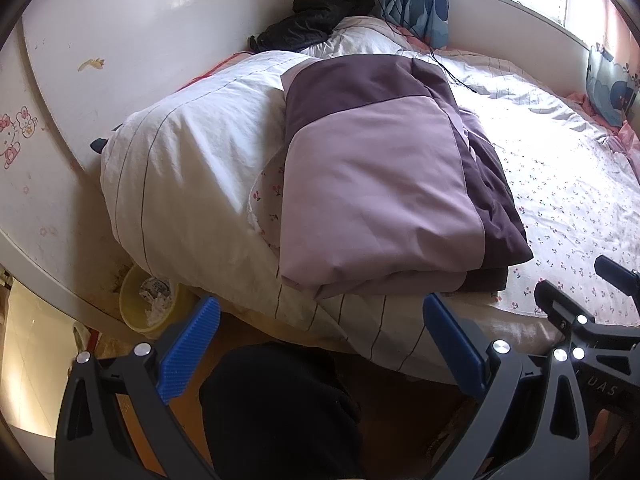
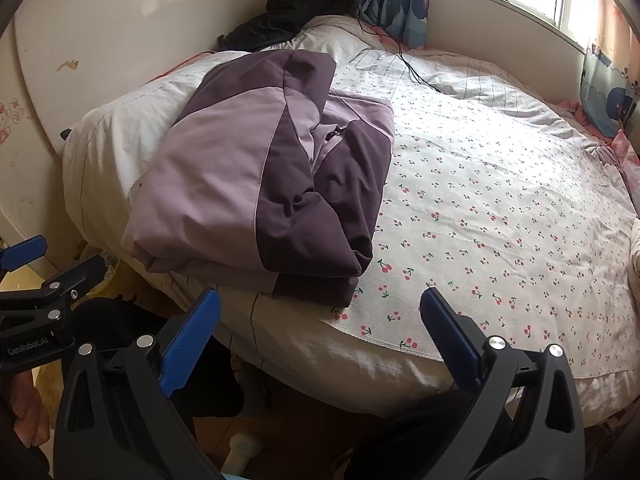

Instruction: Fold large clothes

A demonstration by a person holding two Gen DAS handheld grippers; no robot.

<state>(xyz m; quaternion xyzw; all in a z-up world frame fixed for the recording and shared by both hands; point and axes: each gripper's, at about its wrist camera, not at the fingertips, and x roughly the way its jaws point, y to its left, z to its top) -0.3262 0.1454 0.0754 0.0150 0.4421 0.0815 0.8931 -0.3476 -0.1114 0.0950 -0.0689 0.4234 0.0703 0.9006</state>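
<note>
Lying folded into a thick bundle, the purple jacket (image 1: 384, 184) fills the centre of the left wrist view; light lilac panel on top, dark plum panels along its right side and far end. In the right wrist view the same jacket (image 2: 272, 184) sits left of centre, with crumpled dark folds on its right half.

It rests partly on a white striped quilt (image 1: 180, 168) at frame left and partly on the cherry-print sheet (image 2: 500, 208) that covers the bed to the right. Near edge of the bundle close to the mattress edge.

Left gripper (image 1: 320, 344): low centre of its frame, blue pads spread wide, nothing between them, held short of the bed over the floor. Right gripper (image 2: 320, 340): low centre of its frame, also spread wide and empty, just off the mattress edge.

Black clothing (image 1: 320, 20) heaped at the upper centre, by the wall. Blue patterned curtain (image 1: 420, 4) at the upper right beside a bright window. Yellow bin (image 1: 148, 304) with paper in it at the lower left, on the floor beside the bed.
</note>
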